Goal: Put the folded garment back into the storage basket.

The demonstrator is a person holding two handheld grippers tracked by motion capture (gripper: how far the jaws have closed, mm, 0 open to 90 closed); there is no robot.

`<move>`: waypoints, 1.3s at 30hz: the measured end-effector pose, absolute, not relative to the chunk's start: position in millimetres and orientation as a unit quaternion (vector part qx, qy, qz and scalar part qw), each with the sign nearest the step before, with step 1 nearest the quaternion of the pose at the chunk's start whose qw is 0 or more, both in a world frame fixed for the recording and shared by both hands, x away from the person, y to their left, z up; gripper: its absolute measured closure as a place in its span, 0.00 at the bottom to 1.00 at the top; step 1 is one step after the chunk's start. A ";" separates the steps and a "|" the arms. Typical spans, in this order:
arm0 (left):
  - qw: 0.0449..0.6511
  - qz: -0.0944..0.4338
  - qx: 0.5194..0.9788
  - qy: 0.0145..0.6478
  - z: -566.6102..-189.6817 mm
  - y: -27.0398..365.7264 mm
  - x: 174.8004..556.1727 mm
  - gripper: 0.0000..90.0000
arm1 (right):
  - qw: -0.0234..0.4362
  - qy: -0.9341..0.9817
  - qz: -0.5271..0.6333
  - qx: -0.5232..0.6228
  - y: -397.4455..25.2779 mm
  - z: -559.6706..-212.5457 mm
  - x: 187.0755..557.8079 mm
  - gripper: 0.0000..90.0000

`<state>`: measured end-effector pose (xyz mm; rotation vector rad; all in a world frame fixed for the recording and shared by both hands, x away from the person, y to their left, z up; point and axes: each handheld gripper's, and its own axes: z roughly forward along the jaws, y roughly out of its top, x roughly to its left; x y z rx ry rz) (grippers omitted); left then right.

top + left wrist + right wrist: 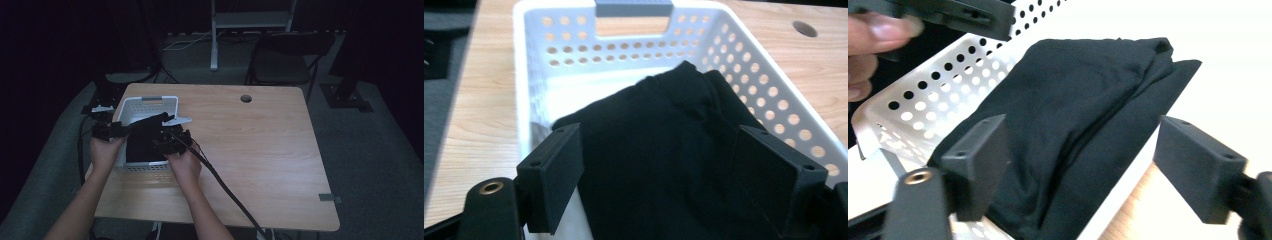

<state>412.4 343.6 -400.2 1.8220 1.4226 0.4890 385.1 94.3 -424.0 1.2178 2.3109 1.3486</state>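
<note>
On table's left end (260, 150), inside white perforated basket (150, 104): folded black cloth (145, 140), unmarked, no legible writing, long axis running near to far, far end draped over rim. Left gripper (659, 175) and right gripper (1083, 165) wide open, gripping nothing, straddling cloth.

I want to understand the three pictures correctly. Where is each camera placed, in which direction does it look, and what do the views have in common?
High view: above the person's side, looking forward and down on the wooden table; both forearms enter from below.
Left gripper view: on the left gripper, looking along the white basket toward its far handle wall; own two jaws stand apart.
Right gripper view: on the right gripper, facing across the basket; own jaws apart, the other hand's fingers at top left.
All share the black cloth in the basket.
</note>
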 end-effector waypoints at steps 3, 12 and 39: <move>0.379 0.206 0.710 0.556 -398.0 342.1 408.3 0.17 | 0.102 0.771 0.462 0.426 89.1 -426.6 386.0 0.14; 0.390 0.206 0.711 0.548 -397.4 338.6 396.5 0.13 | 0.104 0.761 0.477 0.427 74.7 -423.2 384.4 0.14; 0.420 0.249 0.716 0.499 -384.9 332.3 335.4 0.13 | 0.129 0.740 0.518 0.409 0.6 -407.3 361.2 0.15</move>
